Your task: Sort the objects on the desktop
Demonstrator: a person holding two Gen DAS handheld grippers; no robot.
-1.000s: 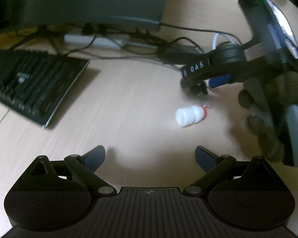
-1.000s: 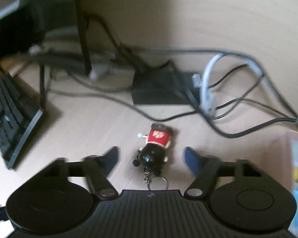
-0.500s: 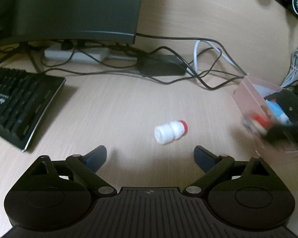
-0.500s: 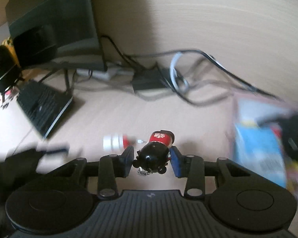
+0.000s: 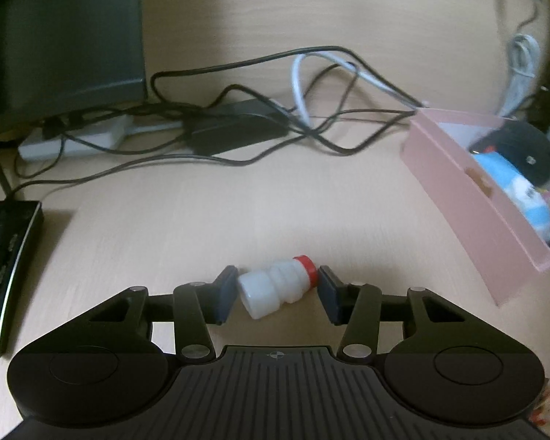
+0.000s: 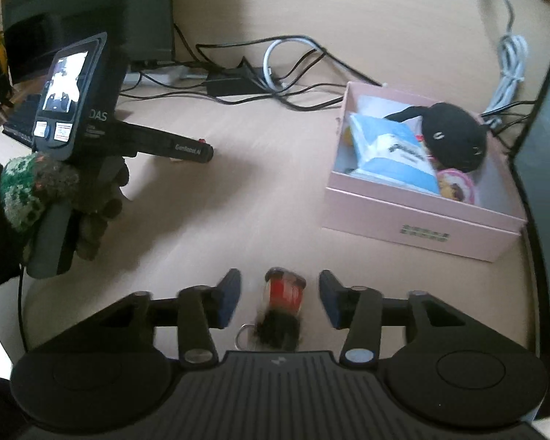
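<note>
Your left gripper: jaws closing around the small white plastic bottle with red cap, lying on the pale wooden desk. Your right gripper: jaws opening, blurred black-and-red keychain figure loose between them, near the pink cardboard box.

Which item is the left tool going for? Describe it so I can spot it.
On the pale wooden desk, left of the pink box, a small white bottle lies on its side between the closing left tool's pads. Its red cap sets it apart.
</note>
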